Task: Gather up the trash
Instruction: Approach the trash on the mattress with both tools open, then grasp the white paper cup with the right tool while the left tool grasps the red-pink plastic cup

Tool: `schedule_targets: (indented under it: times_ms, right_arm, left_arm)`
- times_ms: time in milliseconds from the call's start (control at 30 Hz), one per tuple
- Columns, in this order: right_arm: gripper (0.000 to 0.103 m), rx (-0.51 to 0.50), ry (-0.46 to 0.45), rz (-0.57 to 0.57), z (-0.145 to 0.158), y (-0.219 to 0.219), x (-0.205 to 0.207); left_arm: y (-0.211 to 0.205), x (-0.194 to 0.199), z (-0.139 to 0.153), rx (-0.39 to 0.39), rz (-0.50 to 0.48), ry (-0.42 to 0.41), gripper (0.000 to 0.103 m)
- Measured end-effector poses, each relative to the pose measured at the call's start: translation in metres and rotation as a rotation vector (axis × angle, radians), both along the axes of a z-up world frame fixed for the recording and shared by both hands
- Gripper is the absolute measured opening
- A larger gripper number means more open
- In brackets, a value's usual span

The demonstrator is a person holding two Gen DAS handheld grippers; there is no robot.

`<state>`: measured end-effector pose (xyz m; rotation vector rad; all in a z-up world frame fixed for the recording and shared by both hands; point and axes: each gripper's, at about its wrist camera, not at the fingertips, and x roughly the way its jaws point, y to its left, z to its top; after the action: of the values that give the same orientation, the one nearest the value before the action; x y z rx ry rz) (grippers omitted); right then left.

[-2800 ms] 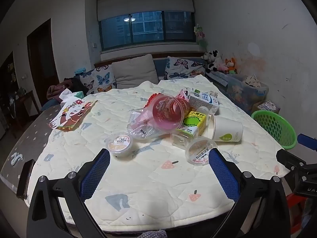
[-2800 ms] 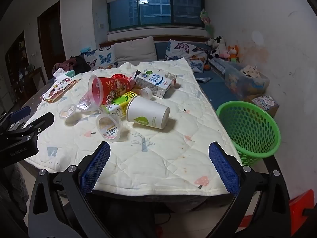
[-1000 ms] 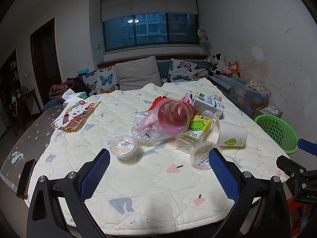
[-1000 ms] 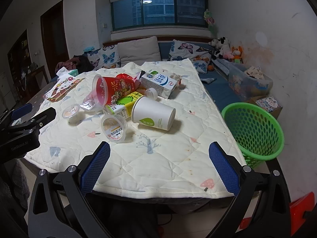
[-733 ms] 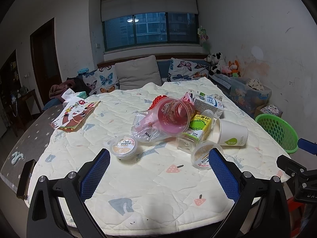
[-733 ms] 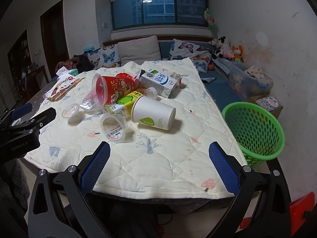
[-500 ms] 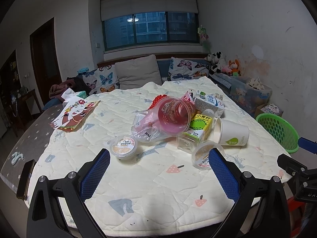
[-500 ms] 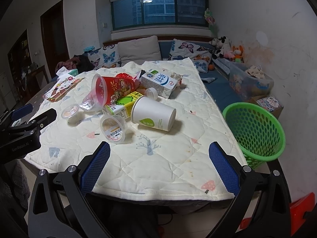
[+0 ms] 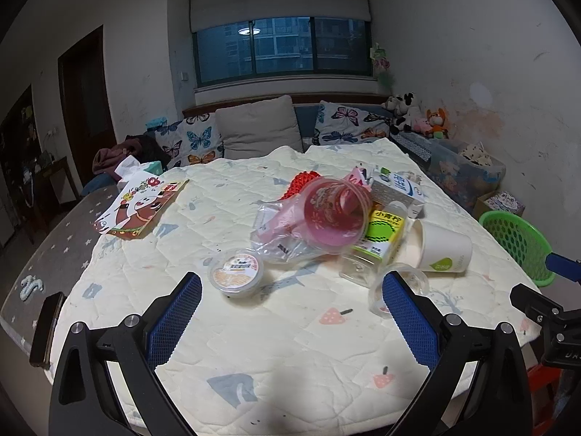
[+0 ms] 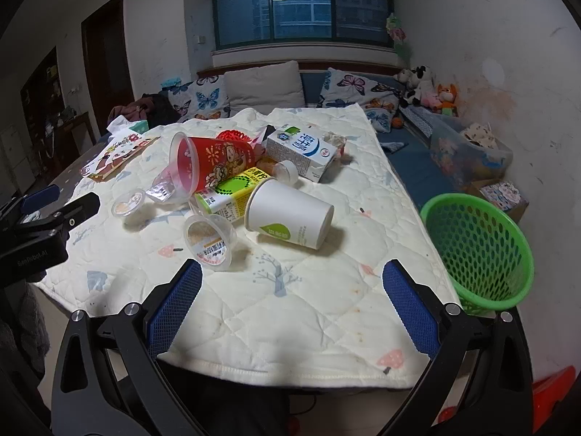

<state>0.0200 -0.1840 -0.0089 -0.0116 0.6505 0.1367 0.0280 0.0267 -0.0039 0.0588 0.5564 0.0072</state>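
Note:
Trash lies piled on a quilted table (image 10: 290,309): a white paper cup (image 10: 288,212) on its side, a red plastic cup (image 10: 210,167), a yellow-green juice carton (image 10: 232,190), a milk carton (image 10: 301,150), a clear jelly cup (image 10: 208,238) and a small lidded cup (image 9: 236,267). In the left wrist view the same red plastic cup (image 9: 336,214) and white paper cup (image 9: 441,250) show. My left gripper (image 9: 290,316) is open over the near table edge. My right gripper (image 10: 290,305) is open too, short of the paper cup. A green mesh basket (image 10: 479,250) stands right of the table.
A printed packet (image 9: 139,207) lies at the table's far left, a dark phone (image 9: 45,328) at its left edge. Behind are a sofa with butterfly cushions (image 9: 254,134), soft toys (image 9: 417,114) and a storage bin (image 10: 468,149). A red stool (image 10: 552,392) is low right.
Both grippers have drifted slightly; the trash pile sits a little further right in the left view and nearer in the right view. Nothing was grasped.

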Motion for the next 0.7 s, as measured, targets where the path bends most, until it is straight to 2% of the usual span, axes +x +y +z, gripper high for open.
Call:
schedule_targets:
  times_ms: [333,633,700]
  right_arm:
    - [0.098,-0.035,0.005,0.054,-0.003,0.008,0.023]
    - [0.098,-0.025,0.029,0.072,-0.007,-0.006,0.043]
    - [0.098,-0.028,0.035,0.074,-0.008,-0.009,0.048]
  left_arm:
    - [0.007,0.020,0.002,-0.014,-0.022,0.026,0.097]
    - [-0.023,0.050,0.008,-0.030,-0.142,0.035,0.094]
    - [-0.032,0.060,0.006,-0.028,-0.170,0.043,0.088]
